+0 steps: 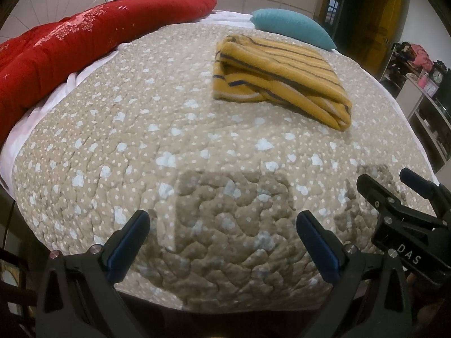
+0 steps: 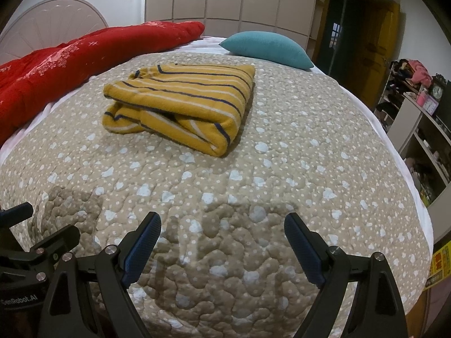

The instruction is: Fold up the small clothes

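A yellow garment with dark and white stripes (image 1: 279,81) (image 2: 183,104) lies folded into a thick rectangle on the beige spotted quilt (image 1: 169,146) (image 2: 282,169). My left gripper (image 1: 222,219) hovers open over the near part of the quilt, well short of the garment, with nothing between its blue pads. My right gripper (image 2: 222,222) is likewise open and empty, near the bed's front edge. The right gripper (image 1: 394,186) also shows at the right edge of the left wrist view, and the left gripper (image 2: 42,225) at the lower left of the right wrist view.
A red duvet (image 1: 70,45) (image 2: 70,56) lies along the bed's left side by a white headboard (image 2: 50,19). A teal pillow (image 1: 293,26) (image 2: 267,48) sits behind the garment. Shelves with clutter (image 2: 417,112) stand right of the bed, beside a dark doorway (image 2: 344,28).
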The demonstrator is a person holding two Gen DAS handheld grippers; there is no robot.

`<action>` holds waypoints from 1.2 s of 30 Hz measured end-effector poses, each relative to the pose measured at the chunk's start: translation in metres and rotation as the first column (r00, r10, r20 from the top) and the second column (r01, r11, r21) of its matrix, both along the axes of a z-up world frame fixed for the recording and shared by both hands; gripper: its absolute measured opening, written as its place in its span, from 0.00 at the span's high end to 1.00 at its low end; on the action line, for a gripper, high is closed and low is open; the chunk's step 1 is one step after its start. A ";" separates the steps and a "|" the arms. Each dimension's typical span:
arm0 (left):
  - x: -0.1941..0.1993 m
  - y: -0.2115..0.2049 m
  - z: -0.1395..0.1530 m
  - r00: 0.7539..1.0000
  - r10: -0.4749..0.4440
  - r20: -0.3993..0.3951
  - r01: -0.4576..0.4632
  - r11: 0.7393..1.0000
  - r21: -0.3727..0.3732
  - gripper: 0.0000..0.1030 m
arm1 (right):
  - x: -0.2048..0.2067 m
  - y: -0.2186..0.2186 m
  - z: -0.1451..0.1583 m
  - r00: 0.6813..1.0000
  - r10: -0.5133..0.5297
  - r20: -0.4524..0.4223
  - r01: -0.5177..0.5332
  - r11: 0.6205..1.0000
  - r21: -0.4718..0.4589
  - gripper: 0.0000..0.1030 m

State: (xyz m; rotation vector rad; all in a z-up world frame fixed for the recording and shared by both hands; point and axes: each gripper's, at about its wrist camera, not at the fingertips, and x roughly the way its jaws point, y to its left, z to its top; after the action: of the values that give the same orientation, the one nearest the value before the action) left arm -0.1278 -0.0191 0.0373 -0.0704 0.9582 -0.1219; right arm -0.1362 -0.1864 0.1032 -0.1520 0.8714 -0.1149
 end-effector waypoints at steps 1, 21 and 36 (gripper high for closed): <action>0.000 0.000 -0.001 1.000 0.000 -0.001 0.000 1.000 0.000 0.00 | 0.000 0.000 -0.001 1.000 -0.001 -0.002 0.001 1.000 0.001 0.10; 0.003 0.001 -0.008 1.000 0.005 -0.013 -0.005 1.000 0.004 0.00 | -0.003 0.003 -0.002 1.000 0.023 0.017 -0.023 1.000 0.017 0.09; 0.002 0.002 -0.006 1.000 0.015 0.008 -0.015 1.000 0.014 0.00 | -0.003 0.004 -0.004 1.000 0.025 0.019 -0.025 0.999 0.021 0.09</action>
State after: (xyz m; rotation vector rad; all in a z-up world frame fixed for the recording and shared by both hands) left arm -0.1263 -0.0173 0.0310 -0.0646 0.9506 -0.1017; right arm -0.1389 -0.1822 0.0993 -0.1419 0.8519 -0.0833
